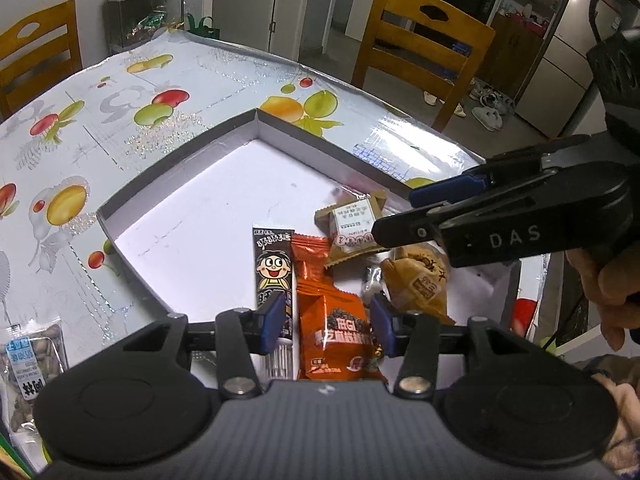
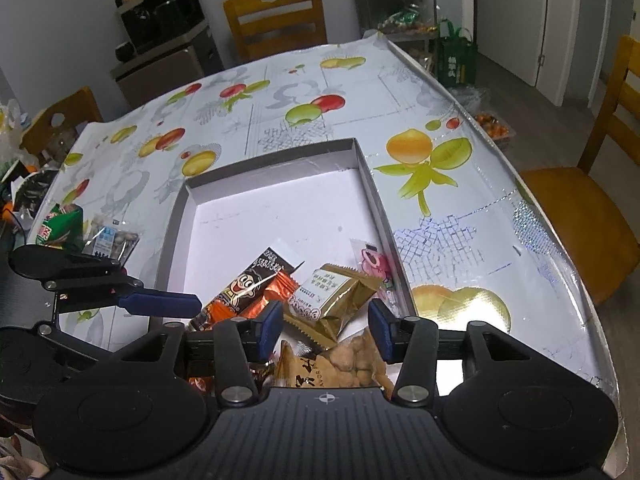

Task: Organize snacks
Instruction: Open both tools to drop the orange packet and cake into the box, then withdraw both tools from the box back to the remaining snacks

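Observation:
A shallow white box (image 1: 256,120) lies on the fruit-print table. In its near corner are a black cartoon stick (image 1: 274,268), an orange packet (image 1: 332,320), a gold packet (image 1: 352,224) and a tan bag of brown snacks (image 1: 420,280). My left gripper (image 1: 328,320) hangs open over the orange packet, its pads either side and not pressing. My right gripper (image 2: 325,326) is open above the gold packet (image 2: 336,288) and the tan bag (image 2: 352,364), holding nothing. A pink wrapper (image 2: 374,264) lies against the box wall. The right gripper (image 1: 394,216) reaches in from the right in the left wrist view.
A clear bag of nuts (image 1: 28,360) and a green packet (image 2: 60,228) lie on the table left of the box. Wooden chairs (image 1: 420,48) stand around the table. The table edge (image 2: 560,248) runs close on the right. The far half of the box is bare.

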The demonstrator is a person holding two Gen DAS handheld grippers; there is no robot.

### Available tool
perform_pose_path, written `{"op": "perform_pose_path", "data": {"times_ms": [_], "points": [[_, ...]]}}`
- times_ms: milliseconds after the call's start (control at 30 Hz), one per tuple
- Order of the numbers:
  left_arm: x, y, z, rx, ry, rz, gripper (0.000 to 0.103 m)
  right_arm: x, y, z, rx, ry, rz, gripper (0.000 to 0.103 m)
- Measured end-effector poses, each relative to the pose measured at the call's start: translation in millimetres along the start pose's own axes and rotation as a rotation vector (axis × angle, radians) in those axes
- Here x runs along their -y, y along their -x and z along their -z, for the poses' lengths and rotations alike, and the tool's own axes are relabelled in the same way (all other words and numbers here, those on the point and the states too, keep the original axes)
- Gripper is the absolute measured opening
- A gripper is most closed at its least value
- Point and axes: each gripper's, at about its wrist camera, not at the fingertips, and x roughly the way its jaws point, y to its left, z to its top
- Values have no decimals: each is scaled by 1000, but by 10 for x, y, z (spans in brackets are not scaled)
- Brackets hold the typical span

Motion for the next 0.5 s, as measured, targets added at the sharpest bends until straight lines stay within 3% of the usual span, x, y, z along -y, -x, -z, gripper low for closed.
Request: {"op": "perform_pose_path", "data": {"times_ms": [500], "points": [[-229, 231, 119, 39, 47, -55, 46, -229, -20, -89, 25, 16, -24, 58]]}}
